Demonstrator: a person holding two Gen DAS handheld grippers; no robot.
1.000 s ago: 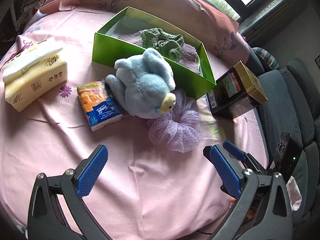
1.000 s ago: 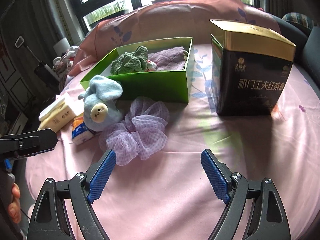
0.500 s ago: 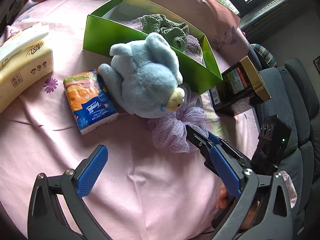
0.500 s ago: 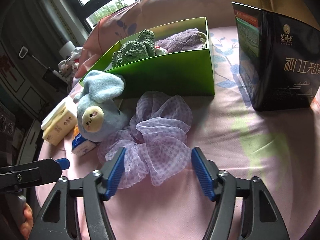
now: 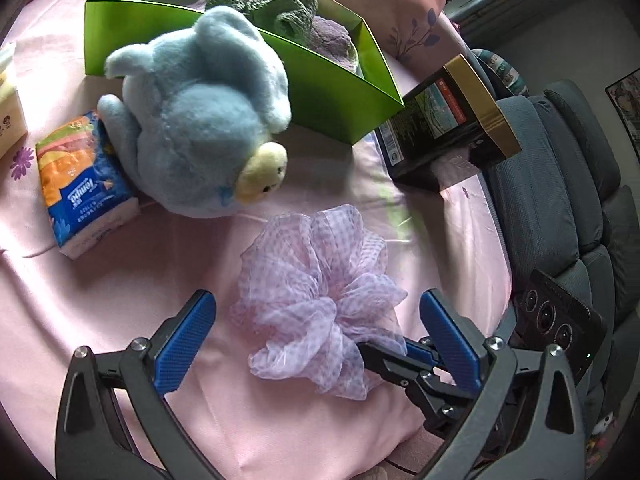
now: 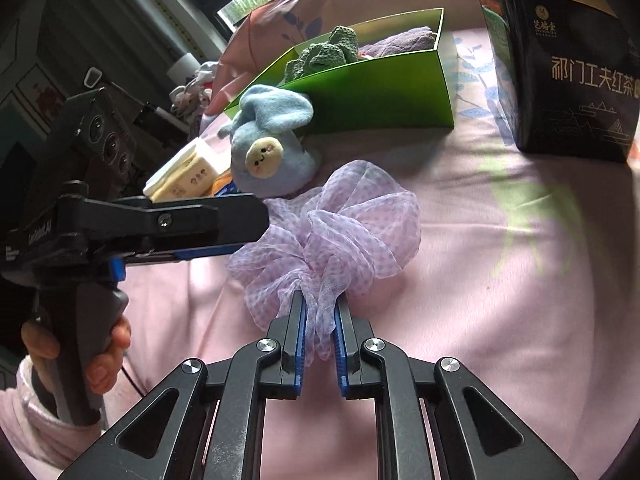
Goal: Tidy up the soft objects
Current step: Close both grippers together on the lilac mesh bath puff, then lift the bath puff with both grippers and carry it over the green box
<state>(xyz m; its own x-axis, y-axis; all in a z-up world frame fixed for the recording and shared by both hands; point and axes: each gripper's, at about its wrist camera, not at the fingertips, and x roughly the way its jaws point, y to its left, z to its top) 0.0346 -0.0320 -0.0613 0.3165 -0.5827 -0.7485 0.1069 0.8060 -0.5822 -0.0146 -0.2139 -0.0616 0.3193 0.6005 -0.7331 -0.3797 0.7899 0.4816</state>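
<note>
A sheer purple checked scrunchie (image 5: 320,292) (image 6: 352,216) lies on the pink cloth, just in front of a blue plush toy (image 5: 200,128) (image 6: 272,152). My right gripper (image 6: 320,308) (image 5: 380,356) is closing, its pads pinching the scrunchie's near edge. My left gripper (image 5: 316,300) (image 6: 248,232) stands open with its fingers on either side of the scrunchie, not pressing it. Behind the plush, a green box (image 5: 328,92) (image 6: 380,92) holds a green knitted item (image 5: 272,0) and a purple cloth (image 5: 332,36).
A Tempo tissue pack (image 5: 84,184) lies left of the plush, and a yellow tissue pack (image 6: 184,172) lies farther left. A black and gold tea box (image 5: 440,128) (image 6: 568,80) stands right of the green box. A grey sofa (image 5: 560,200) borders the table's right edge.
Both grippers came forward and down to the scrunchie. The right gripper's jaws went from wide apart to pinching its edge, and the scrunchie now sits clear of the plush.
</note>
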